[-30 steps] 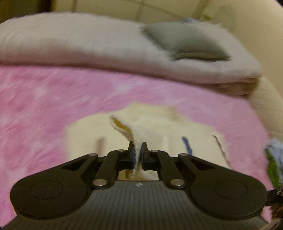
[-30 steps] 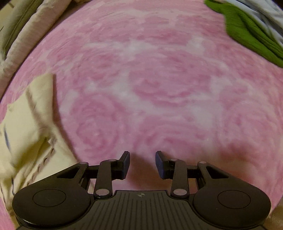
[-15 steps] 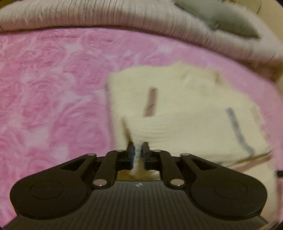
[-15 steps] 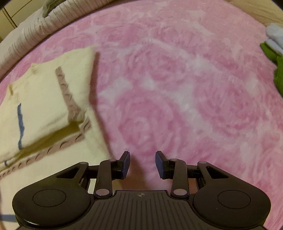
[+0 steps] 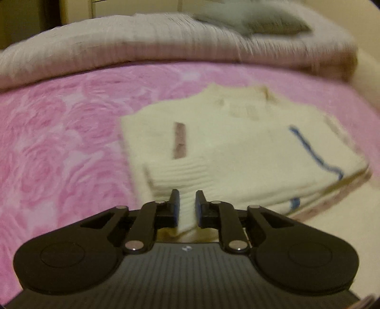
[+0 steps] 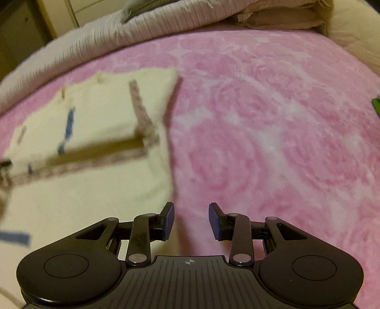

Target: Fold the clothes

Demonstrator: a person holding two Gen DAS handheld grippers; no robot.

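Observation:
A cream knit sweater (image 5: 237, 152) with brown and blue stripes lies partly folded on the pink rose-patterned blanket (image 5: 59, 142). My left gripper (image 5: 186, 202) has its jaws a little apart, with the sweater's ribbed cuff (image 5: 182, 180) between them, low over the sweater's near edge. In the right wrist view the sweater (image 6: 95, 133) lies at the left. My right gripper (image 6: 191, 219) is open and empty, just off the sweater's right edge, over the blanket (image 6: 273, 142).
A folded pale ribbed quilt (image 5: 142, 40) with a grey pillow (image 5: 261, 22) on it lies across the back of the bed. A bit of green cloth (image 6: 376, 104) shows at the right edge of the right wrist view.
My left gripper carried the cuff across and down onto the sweater, and its jaws have parted slightly. My right gripper moved toward the sweater's right edge and stayed open.

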